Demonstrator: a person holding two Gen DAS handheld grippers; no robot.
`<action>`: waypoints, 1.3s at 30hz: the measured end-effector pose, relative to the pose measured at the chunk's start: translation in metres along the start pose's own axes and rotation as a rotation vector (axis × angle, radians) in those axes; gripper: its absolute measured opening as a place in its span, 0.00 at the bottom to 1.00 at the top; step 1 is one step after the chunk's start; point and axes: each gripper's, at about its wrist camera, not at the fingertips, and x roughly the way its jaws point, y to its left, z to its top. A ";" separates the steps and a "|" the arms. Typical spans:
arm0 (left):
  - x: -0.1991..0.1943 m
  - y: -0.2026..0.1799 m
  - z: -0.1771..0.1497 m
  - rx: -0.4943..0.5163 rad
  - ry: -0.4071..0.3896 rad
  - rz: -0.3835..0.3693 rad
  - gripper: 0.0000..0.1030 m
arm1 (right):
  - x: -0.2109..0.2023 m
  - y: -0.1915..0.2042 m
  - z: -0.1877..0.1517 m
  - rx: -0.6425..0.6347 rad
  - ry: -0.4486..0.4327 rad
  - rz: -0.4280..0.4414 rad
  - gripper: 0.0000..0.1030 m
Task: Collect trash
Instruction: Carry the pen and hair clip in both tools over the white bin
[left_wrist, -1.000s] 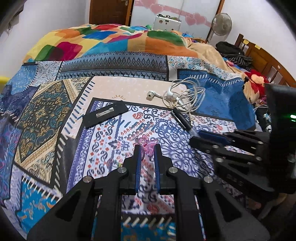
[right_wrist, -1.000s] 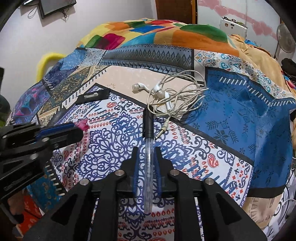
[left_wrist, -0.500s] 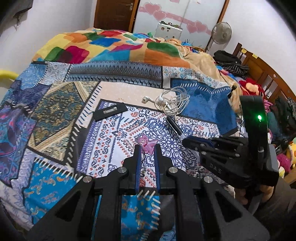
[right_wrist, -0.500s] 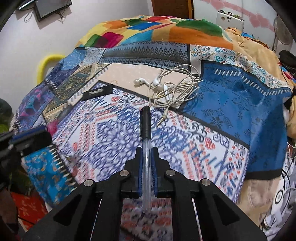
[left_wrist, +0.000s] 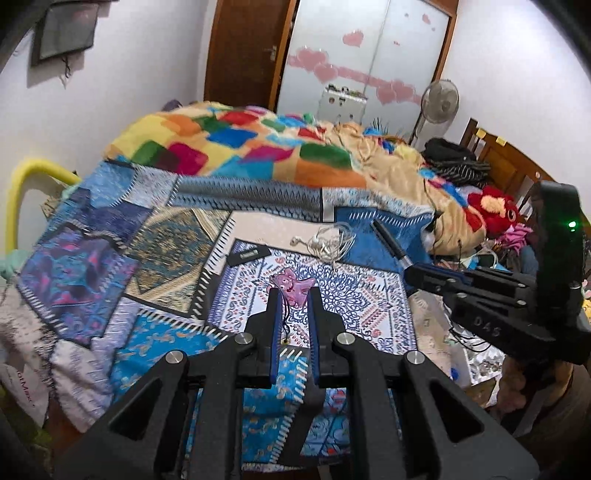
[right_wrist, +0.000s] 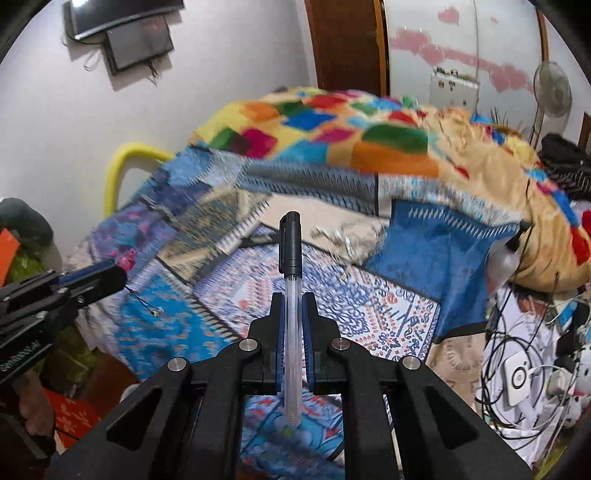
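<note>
Trash is held in both grippers above a bed (left_wrist: 92, 266) spread with patchwork blue cloths, a colourful blanket (left_wrist: 236, 147) heaped at its 12 o'clock end. At 9 o'clock a yellow rail (left_wrist: 22, 184) meets the white wall; at 12 o'clock are a brown door (left_wrist: 243, 51) and a pale wardrobe, at 2 o'clock a fan (left_wrist: 439, 99). The left gripper (left_wrist: 291, 295) is clamped on a pink charm (left_wrist: 290, 286) with a thin cord hanging. On the bed lie a black flat piece (left_wrist: 248, 254) and white earphones (left_wrist: 325, 242). The right gripper (right_wrist: 291, 302) is clamped on a clear pen (right_wrist: 291, 321) with a black cap. Right-hand clutter and cables are hard to make out; no bin shows.
</note>
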 end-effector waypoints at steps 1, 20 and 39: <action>-0.007 0.000 0.000 0.000 -0.009 0.005 0.12 | -0.011 0.006 0.000 -0.006 -0.016 0.002 0.08; -0.179 0.038 -0.063 -0.055 -0.147 0.139 0.12 | -0.121 0.118 -0.024 -0.103 -0.166 0.128 0.08; -0.244 0.141 -0.173 -0.225 -0.062 0.264 0.12 | -0.086 0.263 -0.095 -0.278 -0.008 0.286 0.08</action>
